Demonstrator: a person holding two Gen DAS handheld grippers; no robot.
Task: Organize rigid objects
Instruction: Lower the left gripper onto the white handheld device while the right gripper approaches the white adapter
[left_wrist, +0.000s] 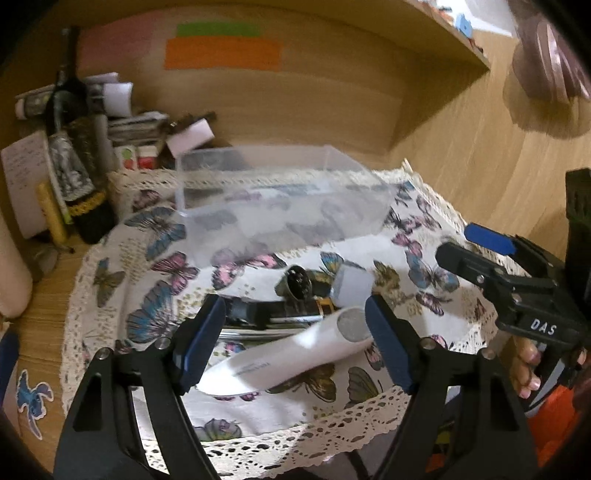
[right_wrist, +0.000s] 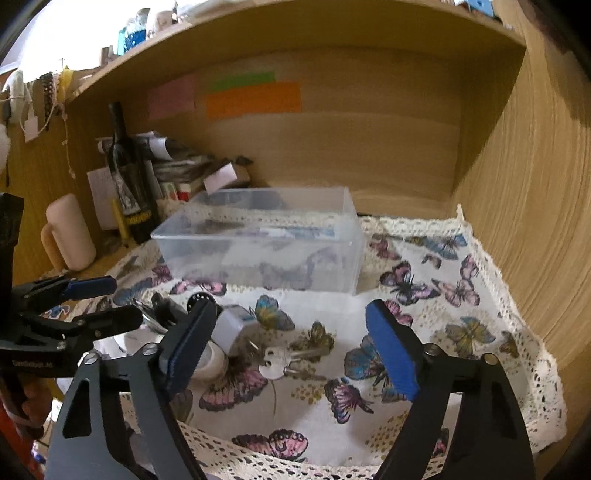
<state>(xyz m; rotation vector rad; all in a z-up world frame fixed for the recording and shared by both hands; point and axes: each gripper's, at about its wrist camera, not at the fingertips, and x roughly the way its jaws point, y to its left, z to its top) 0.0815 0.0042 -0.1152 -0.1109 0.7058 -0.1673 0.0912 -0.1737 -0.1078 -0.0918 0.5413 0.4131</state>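
Left wrist view: dark bottle stands left of the clear plastic box, off the butterfly cloth. Left gripper hangs over the cloth in front of the box, jaws apart, pads not pressing; white tube lies between them, black items just behind it. Right wrist view: right gripper also in front of the box, jaws apart, gripping nothing; keys lie on the cloth between its fingers, white block by the left finger.
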